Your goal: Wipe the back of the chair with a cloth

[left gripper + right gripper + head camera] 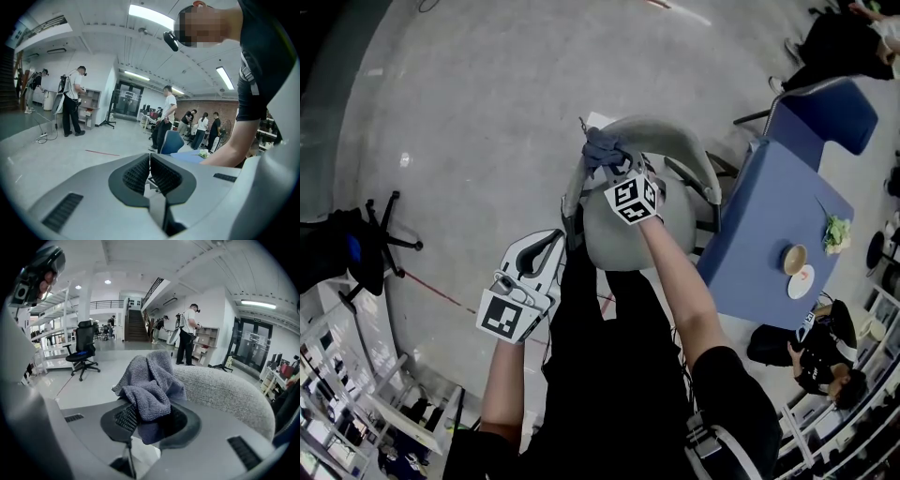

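A grey upholstered chair [652, 192] stands just ahead of me, its curved backrest [225, 390] running to the right in the right gripper view. My right gripper [151, 417] is shut on a crumpled grey-blue cloth [149, 384], which rests against the top left end of the backrest. In the head view the cloth [602, 147] shows at the backrest's left end with the right gripper [617, 167] just behind it. My left gripper [149, 174] hangs lower left of the chair, jaws together with nothing between them, pointing out into the room.
A blue table [769, 225] with a cup, a plate and a small plant stands right of the chair, a blue chair [823, 112] beyond it. A black office chair [361, 246] stands at left. Several people stand in the distance; one crouches at lower right [811, 352].
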`<state>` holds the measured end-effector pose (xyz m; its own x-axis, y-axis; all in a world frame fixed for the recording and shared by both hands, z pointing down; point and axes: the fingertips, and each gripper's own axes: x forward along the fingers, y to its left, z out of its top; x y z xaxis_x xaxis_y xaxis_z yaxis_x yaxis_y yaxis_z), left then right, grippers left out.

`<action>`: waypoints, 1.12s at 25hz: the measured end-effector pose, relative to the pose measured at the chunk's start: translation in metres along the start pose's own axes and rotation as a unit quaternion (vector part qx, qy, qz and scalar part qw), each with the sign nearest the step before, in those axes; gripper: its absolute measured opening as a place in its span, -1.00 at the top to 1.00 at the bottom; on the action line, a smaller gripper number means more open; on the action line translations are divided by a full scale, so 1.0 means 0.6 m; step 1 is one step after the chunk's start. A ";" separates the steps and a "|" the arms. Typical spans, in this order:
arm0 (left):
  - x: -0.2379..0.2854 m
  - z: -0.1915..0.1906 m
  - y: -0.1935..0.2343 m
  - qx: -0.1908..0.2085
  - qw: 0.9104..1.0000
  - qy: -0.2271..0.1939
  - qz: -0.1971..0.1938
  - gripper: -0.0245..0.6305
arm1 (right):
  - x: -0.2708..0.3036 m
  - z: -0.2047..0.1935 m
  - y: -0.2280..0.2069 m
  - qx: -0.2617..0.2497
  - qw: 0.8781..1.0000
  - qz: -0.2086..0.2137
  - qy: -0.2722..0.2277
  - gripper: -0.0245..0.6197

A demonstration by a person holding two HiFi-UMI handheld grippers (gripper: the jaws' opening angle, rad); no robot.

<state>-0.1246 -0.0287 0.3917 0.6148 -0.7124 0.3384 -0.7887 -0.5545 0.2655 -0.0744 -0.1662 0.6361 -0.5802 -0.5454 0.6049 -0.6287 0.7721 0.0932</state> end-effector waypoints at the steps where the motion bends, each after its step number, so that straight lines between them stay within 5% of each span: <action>1: 0.000 0.000 -0.001 0.000 1.000 -0.001 -0.001 0.85 | 0.000 0.000 -0.002 0.000 1.000 -0.002 0.000 0.53; 28: -0.001 -0.005 -0.002 -0.003 1.000 0.001 -0.009 0.85 | -0.017 -0.013 -0.045 -0.004 0.999 -0.048 0.010 0.54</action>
<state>-0.1240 -0.0262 0.3938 0.6290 -0.7018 0.3344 -0.7774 -0.5645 0.2775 -0.0472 -0.1788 0.6336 -0.5069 -0.6097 0.6093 -0.6764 0.7196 0.1574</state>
